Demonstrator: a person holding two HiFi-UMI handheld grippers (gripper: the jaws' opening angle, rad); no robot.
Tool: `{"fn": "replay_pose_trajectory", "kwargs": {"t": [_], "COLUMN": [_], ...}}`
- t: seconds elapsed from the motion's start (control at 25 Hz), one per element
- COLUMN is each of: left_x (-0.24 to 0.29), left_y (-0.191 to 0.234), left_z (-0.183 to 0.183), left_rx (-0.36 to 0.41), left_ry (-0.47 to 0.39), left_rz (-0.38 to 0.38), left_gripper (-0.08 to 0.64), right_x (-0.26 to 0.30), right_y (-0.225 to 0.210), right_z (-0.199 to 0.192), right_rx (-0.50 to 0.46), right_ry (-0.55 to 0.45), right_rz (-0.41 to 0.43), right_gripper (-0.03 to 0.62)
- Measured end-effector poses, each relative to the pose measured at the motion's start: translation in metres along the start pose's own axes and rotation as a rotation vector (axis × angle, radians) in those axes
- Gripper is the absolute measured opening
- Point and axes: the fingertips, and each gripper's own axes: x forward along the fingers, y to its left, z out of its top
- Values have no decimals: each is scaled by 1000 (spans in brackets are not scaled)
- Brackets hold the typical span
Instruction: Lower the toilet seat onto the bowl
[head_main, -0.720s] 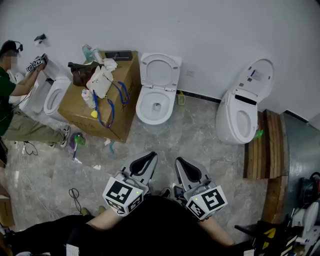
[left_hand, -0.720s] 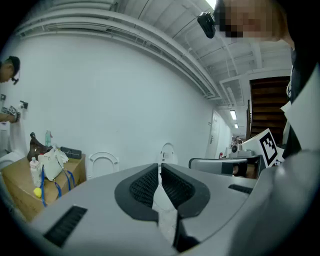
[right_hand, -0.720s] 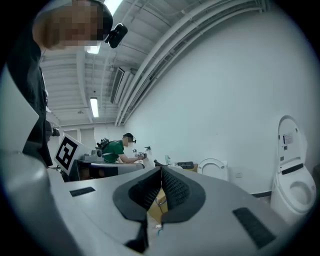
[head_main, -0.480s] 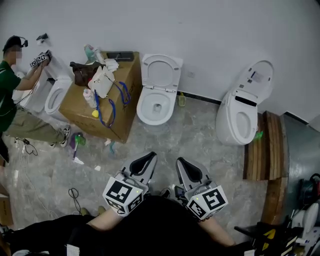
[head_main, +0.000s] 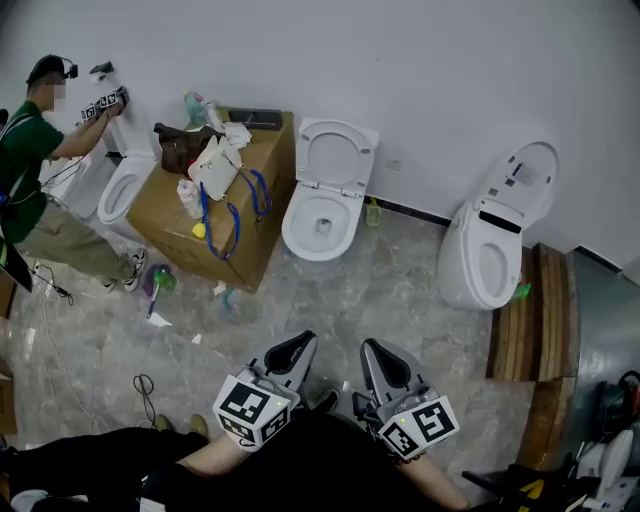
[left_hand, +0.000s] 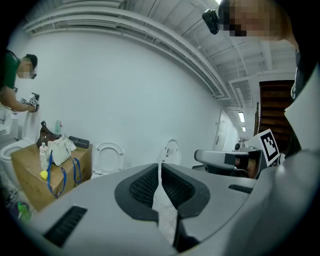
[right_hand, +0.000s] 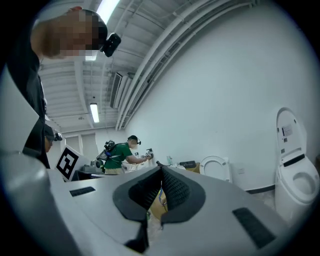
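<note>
The middle white toilet (head_main: 320, 222) stands against the back wall with its seat (head_main: 337, 157) raised upright. That seat (left_hand: 109, 158) is small and far off in the left gripper view, and the same seat (right_hand: 216, 167) shows in the right gripper view. My left gripper (head_main: 297, 339) and right gripper (head_main: 376, 346) hang side by side close to my body, well short of the toilet, both pointing toward it. Both are shut with nothing between the jaws. The left gripper (left_hand: 160, 168) and the right gripper (right_hand: 160, 171) each show their pads pressed together.
A cardboard box (head_main: 243, 240) loaded with bags and bottles stands left of the toilet. A second toilet (head_main: 485, 255) with its lid up sits at the right, beside wooden boards (head_main: 535, 300). A person in green (head_main: 40, 170) works at a third toilet far left. Litter and cables lie on the floor.
The head view has shifted, so the toilets and box sit a little lower and further right in the picture. The person at far left has straightened up and raised their grippers. My grippers stay shut.
</note>
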Motion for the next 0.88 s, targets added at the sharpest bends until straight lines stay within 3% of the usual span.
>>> {"fn": "replay_pose_trajectory", "kwargs": {"t": [0.24,0.48,0.64,0.88], "left_x": [23,50,78,116], "left_y": [16,60,94,148], "left_z": [1,16,46,89], "left_rx": [3,-4,16,65], "left_ry": [17,17,-1,-32], "left_rz": [-18,-38,-66,-114], "left_gripper": [31,31,31,31], "right_x": [19,66,109,179], "right_y": [-18,-36,-52,-63], "right_z": [5,3,20,48], "right_rx": [51,-37,-147,-203], "right_ry": [-20,40,59,41], "right_rz": [-29,-66,-110,-98], "right_gripper": [25,25,25,25]}}
